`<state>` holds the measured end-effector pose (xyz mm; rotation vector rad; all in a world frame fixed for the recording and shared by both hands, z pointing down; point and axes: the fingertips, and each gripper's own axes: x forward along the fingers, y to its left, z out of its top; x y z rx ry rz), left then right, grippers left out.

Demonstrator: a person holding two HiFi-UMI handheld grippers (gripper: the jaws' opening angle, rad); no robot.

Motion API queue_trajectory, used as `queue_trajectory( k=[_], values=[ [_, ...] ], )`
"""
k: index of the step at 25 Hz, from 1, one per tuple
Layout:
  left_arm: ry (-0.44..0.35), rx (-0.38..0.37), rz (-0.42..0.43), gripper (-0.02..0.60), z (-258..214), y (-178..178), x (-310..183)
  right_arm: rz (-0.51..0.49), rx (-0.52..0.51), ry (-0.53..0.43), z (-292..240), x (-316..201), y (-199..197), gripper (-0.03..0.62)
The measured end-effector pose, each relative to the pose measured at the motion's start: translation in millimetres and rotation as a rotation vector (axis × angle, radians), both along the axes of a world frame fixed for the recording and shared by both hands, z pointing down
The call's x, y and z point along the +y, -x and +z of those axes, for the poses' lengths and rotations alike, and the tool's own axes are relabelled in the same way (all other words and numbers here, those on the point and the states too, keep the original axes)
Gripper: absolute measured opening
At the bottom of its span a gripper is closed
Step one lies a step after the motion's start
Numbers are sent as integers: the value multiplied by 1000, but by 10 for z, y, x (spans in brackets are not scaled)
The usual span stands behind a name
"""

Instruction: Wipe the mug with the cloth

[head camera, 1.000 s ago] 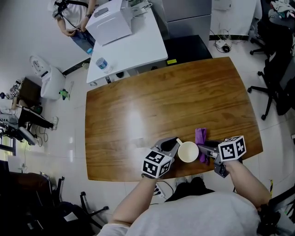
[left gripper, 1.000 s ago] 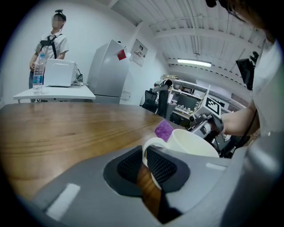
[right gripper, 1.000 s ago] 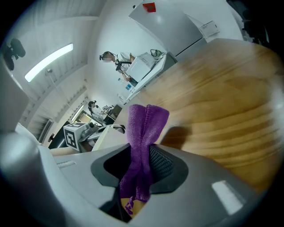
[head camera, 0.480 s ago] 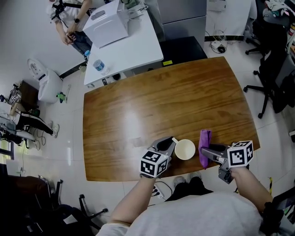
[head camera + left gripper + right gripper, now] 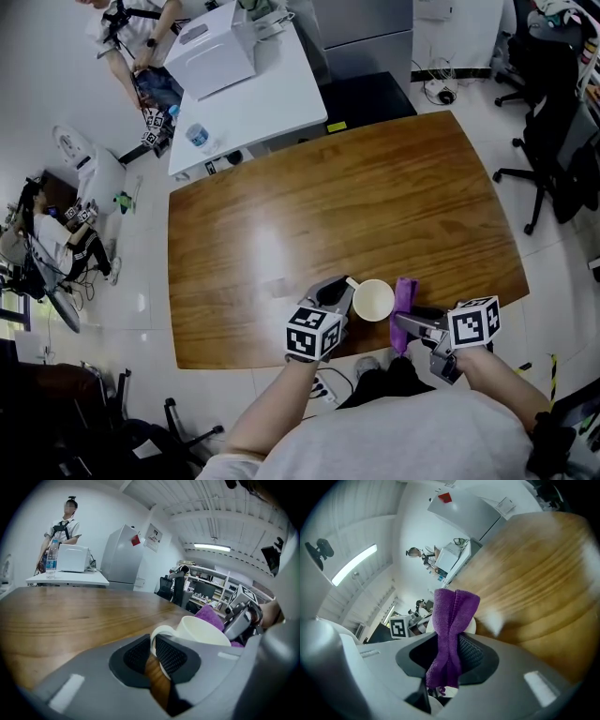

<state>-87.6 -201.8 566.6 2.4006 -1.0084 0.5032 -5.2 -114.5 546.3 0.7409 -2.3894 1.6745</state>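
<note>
I am looking down at a plain white mug (image 5: 373,300), which is standing upright with its round mouth facing up and its handle (image 5: 157,632) pointing left. With my left gripper (image 5: 343,296) I am gripping that handle; the jaws have just been tightening a little, with the handle between the pads. With my right gripper (image 5: 405,323) I am clenching a purple cloth (image 5: 404,296), folded into a strip that is sticking out past the jaws and lying against the mug's right side.

The mug is sitting close to the near edge of the wooden counter (image 5: 328,206), just in front of me. Beyond it, the brown top is stretching away to the far edge and out to both sides. Past the far left corner a white table (image 5: 272,103) is standing well apart, and an office chair (image 5: 553,141) is standing off the right edge.
</note>
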Motion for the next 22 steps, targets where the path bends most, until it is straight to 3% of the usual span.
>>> queue_trajectory(
  k=[7, 11, 22],
  values=[
    [0, 16, -38, 31, 17, 43, 7, -39, 142, 26, 390, -15, 16, 126],
    [-20, -12, -34, 23, 24, 64, 26, -43, 205, 36, 498, -13, 32, 127],
    [-2, -4, -78, 23, 22, 154, 84, -2, 174, 66, 505, -60, 46, 127]
  ],
)
